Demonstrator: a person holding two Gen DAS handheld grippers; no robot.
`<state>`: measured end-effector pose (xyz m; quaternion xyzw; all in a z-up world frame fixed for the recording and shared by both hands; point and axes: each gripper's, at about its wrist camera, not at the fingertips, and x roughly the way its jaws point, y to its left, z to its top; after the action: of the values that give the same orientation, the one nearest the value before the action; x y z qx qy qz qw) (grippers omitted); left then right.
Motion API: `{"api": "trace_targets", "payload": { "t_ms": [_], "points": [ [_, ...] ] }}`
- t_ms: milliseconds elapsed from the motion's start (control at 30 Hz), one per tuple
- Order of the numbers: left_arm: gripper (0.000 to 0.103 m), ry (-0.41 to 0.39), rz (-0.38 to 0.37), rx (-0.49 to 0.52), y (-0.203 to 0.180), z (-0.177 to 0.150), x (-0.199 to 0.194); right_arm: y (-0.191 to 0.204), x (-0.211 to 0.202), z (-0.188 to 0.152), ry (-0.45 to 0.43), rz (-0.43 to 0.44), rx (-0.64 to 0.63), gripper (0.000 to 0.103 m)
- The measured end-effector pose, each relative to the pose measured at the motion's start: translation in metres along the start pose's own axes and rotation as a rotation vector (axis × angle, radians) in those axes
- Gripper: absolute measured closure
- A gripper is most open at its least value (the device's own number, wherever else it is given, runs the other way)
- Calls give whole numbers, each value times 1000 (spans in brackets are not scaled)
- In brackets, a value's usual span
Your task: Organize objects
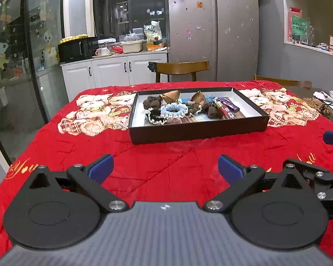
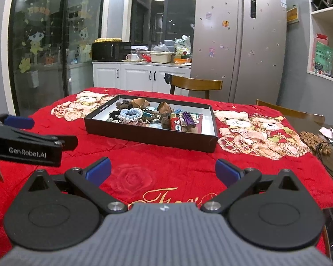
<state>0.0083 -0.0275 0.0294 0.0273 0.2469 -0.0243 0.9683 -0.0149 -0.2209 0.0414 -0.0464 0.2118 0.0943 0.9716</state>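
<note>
A shallow black box (image 1: pixel 195 130) (image 2: pixel 148 136) with a white inside sits mid-table on the red cloth. It holds a blue scrunchie (image 1: pixel 174 110) (image 2: pixel 130 113), a black scrunchie (image 1: pixel 155 116), brown lumps (image 1: pixel 153 104), tan folded pieces (image 1: pixel 172 95) (image 2: pixel 140 103), a red lighter (image 2: pixel 175 122) and a purple lighter (image 1: pixel 228 105) (image 2: pixel 188 119). My left gripper (image 1: pixel 165 169) hovers open over bare cloth in front of the box. My right gripper (image 2: pixel 163 170) is open too, nothing between its blue pads (image 2: pixel 99 170). The left gripper's body shows at the left edge of the right wrist view.
A red bear-print cloth (image 1: pixel 166 166) (image 2: pixel 255 133) covers the table. Wooden chairs (image 1: pixel 182 68) (image 2: pixel 195 86) stand at the far side. A trivet (image 2: pixel 312 140), cable and dishes lie on the bare table at the right. Fridge (image 1: pixel 213 28) and cabinets are behind.
</note>
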Motion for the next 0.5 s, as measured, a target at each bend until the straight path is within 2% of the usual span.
{"api": "trace_targets", "payload": {
  "t_ms": [500],
  "points": [
    [1, 53, -9, -24, -1, -12, 10, 5, 8, -14, 39, -13, 24, 0]
  ]
}}
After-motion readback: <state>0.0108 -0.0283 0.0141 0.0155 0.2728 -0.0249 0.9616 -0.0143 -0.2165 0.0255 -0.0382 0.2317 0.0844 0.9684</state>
